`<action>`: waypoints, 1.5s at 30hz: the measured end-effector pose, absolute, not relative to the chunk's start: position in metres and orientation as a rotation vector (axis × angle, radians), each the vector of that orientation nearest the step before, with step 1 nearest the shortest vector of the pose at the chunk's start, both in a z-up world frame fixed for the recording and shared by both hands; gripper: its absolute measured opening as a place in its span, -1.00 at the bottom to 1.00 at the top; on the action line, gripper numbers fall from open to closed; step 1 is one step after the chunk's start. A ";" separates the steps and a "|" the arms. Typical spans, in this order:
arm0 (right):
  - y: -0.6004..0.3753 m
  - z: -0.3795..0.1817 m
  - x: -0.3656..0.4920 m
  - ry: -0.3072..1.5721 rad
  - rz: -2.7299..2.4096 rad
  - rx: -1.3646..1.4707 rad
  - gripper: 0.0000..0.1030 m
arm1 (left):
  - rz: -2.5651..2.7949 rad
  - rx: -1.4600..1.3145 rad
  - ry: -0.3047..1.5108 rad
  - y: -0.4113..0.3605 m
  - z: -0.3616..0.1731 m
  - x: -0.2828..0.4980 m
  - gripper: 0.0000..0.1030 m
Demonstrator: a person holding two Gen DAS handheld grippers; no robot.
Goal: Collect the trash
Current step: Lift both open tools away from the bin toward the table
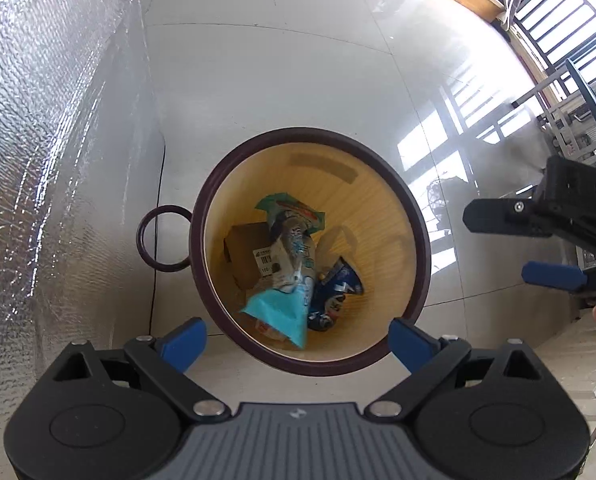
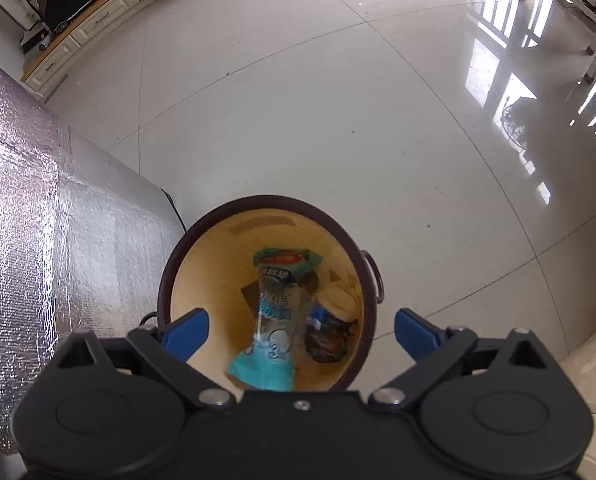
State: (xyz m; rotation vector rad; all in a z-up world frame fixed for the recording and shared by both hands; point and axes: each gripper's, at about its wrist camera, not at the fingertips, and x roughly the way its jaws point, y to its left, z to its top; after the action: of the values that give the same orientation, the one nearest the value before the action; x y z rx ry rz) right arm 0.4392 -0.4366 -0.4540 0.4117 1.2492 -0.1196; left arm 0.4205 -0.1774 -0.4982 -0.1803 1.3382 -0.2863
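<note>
The pale glossy tiled floor (image 2: pixel 338 120) fills most of both views, with a crinkled silver foil mat (image 1: pixel 37 160) along its left side. Only the right wrist view shows the low cream cabinet (image 2: pixel 85 36) with a black sign on it at the far edge of the room; only the left wrist view shows the barred window (image 1: pixel 570 20) and the other tool at its right edge.

On the floor, beside the mat's edge, stands a round waste bin (image 1: pixel 378 208) with a dark brown rim, a ring handle and a yellowish inner wall, seen from almost straight above. The left wrist view shows a brown cardboard box (image 1: pixel 243 252) deep in the bin on the left; in the right wrist view it is mostly hidden under the wrappers.

A long clear snack wrapper (image 2: pixel 275 312) with green and light blue ends lies in the bin, its long axis running from the far wall toward the camera, the light blue end nearest. Just to its right sits a dark blue crumpled packet (image 1: pixel 338 292).

The left gripper (image 1: pixel 298 340) hangs over the near rim, blue fingers spread wide with nothing between them. The right gripper (image 2: pixel 300 330) is likewise wide apart over the bin, gripping nothing.
</note>
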 end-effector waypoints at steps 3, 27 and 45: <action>-0.432 -0.451 0.439 1.255 -0.104 0.408 0.94 | -0.280 -0.171 1.331 -0.174 -0.494 0.420 0.88; -0.433 -0.382 0.410 1.194 -0.016 0.356 0.94 | -0.196 -0.145 1.301 -0.160 -0.424 0.411 1.00; -0.441 -0.290 0.346 1.086 -0.037 0.236 1.00 | -0.167 -0.082 1.187 -0.154 -0.323 0.373 1.00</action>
State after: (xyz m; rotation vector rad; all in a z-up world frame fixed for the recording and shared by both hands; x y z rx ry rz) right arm 0.3458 -0.4409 -0.2900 0.2361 1.0864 -0.0374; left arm 0.3730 -0.1544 -0.3232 -0.0820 1.1867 -0.1667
